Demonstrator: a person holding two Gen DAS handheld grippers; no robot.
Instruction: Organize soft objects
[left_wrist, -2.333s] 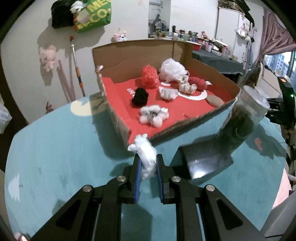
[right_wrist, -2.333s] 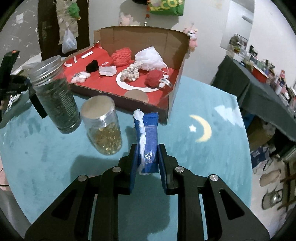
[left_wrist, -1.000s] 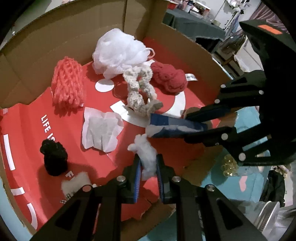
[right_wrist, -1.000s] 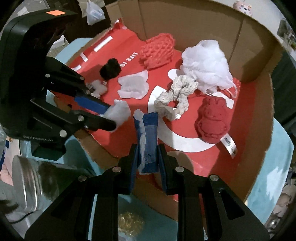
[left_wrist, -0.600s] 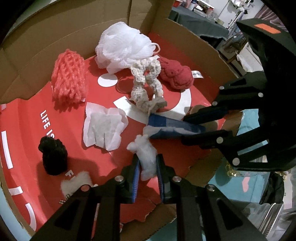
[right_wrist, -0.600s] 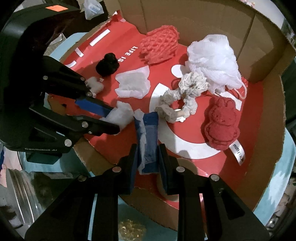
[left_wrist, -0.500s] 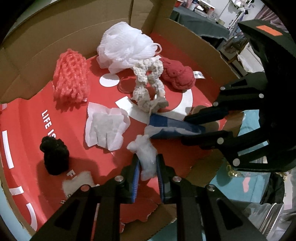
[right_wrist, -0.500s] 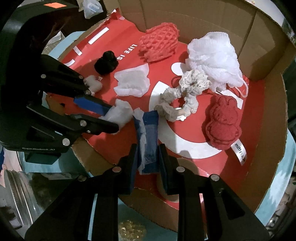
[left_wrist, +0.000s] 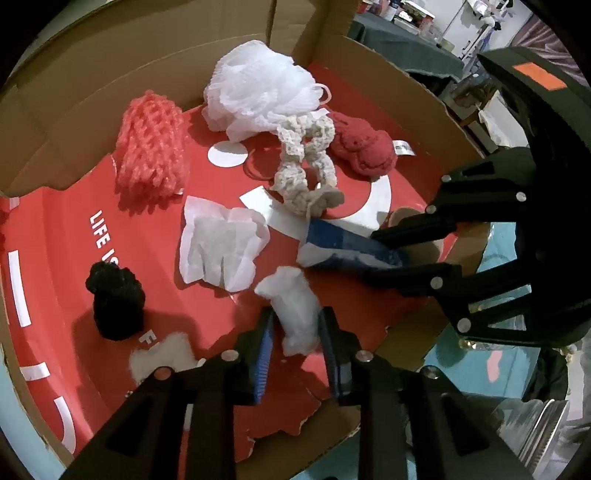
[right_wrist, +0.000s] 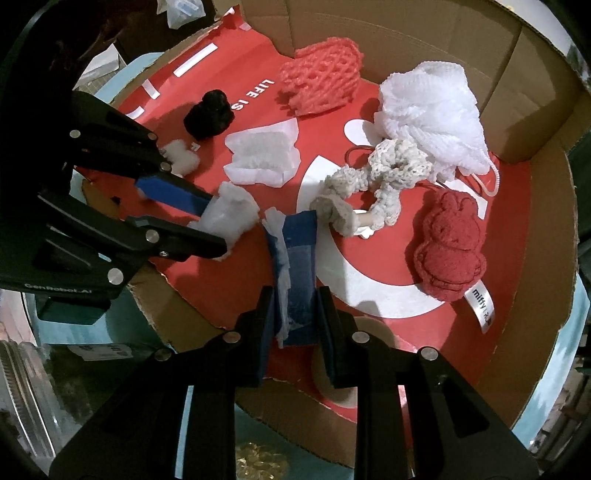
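Both grippers point down into a cardboard box (left_wrist: 110, 74) with a red liner. My left gripper (left_wrist: 295, 321) has its jaws opening; a white cotton wad (left_wrist: 295, 310) stands between them with a gap at the left pad. My right gripper (right_wrist: 293, 295) is shut on a blue packet (right_wrist: 299, 258) with white tissue along its edge. In the right wrist view the left gripper (right_wrist: 218, 227) and its wad (right_wrist: 231, 214) sit just left of the packet. From the left wrist camera, the right gripper (left_wrist: 369, 254) reaches in from the right with the packet (left_wrist: 343, 247).
In the box lie a white mesh pouf (left_wrist: 258, 88), a coral foam net (left_wrist: 151, 151), a cream crochet piece (left_wrist: 306, 166), a red plush rabbit (right_wrist: 447, 251), a white tissue (left_wrist: 218, 247), a black pom (left_wrist: 114, 299). Jars (right_wrist: 258, 465) stand on the teal mat (left_wrist: 461, 369) outside.
Both grippers came from above the teal mat to over the box floor. In the last half second the left jaws have parted from the white wad; the right still grips the packet.
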